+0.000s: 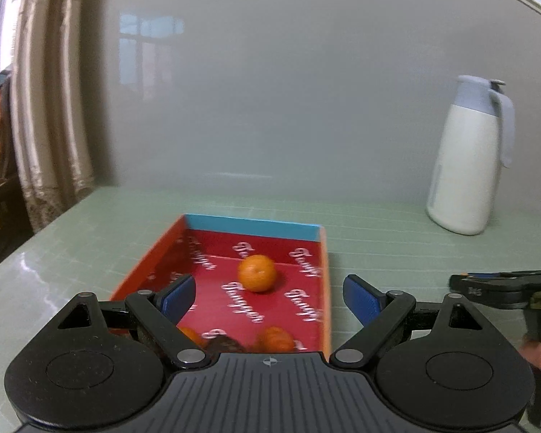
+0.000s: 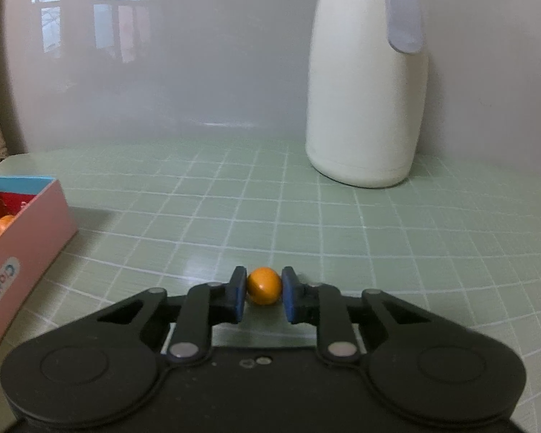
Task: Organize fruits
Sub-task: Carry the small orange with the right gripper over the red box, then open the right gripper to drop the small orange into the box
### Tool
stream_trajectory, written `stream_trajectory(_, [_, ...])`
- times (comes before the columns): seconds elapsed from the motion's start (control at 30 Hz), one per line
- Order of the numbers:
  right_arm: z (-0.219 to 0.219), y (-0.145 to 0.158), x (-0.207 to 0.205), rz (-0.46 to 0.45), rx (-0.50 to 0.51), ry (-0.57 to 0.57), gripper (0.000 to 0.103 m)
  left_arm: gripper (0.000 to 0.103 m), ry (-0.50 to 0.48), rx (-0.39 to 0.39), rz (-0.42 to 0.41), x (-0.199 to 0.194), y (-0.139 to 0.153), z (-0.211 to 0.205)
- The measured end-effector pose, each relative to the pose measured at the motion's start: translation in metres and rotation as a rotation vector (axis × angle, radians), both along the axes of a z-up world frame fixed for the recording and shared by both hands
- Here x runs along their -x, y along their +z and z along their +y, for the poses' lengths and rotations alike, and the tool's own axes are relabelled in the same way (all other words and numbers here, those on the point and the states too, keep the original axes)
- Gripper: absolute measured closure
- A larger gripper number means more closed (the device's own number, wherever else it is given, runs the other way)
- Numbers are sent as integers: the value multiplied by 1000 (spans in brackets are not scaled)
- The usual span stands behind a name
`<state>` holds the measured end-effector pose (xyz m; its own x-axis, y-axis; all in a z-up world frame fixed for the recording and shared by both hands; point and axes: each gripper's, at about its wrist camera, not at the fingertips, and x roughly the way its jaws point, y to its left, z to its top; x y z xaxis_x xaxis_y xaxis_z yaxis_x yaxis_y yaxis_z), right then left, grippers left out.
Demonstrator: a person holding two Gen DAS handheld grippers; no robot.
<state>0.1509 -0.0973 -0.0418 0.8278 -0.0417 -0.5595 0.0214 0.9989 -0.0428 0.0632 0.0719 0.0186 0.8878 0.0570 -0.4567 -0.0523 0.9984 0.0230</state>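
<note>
A red box with a blue far wall lies on the green table, and an orange rests on its floor. Two more orange fruits and something dark show at its near end, partly hidden by my left gripper. That gripper hovers over the box, open, with nothing between its blue pads. In the right wrist view my right gripper is shut on a small orange fruit just above the table. The same box shows at that view's left edge, pink outside.
A tall white jug with a grey lid and handle stands at the back right against the wall; the jug looms close ahead of the right gripper. A curtain hangs at the left. The right gripper's black frame shows at the right edge.
</note>
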Motion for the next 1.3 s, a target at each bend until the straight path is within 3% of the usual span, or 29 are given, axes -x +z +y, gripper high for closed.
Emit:
stream_trajectory(0.23, [30,23,17,-72,-34,94,83,15,71,0,9,11,-1,32])
stream_trajectory(0.57, [97,51,37,-139,-100,316,83,15,196,5,17,34,-3,85])
stream_trajectory(0.73, [147,49,36,-113,-72,435,83,15,241,19,24,46,-6,107])
stream_trajectory(0.93, [192,35,25,-40,-30,494,83,15,275,35,32,55,-9,124])
stream_trajectory(1.2, [209,24,25,32,31,496,83,15,291,61,38,60,-13,136])
stream_trajectory(1.3, [214,19,25,55,53,491,77,15,293,70,41,62,-14,137])
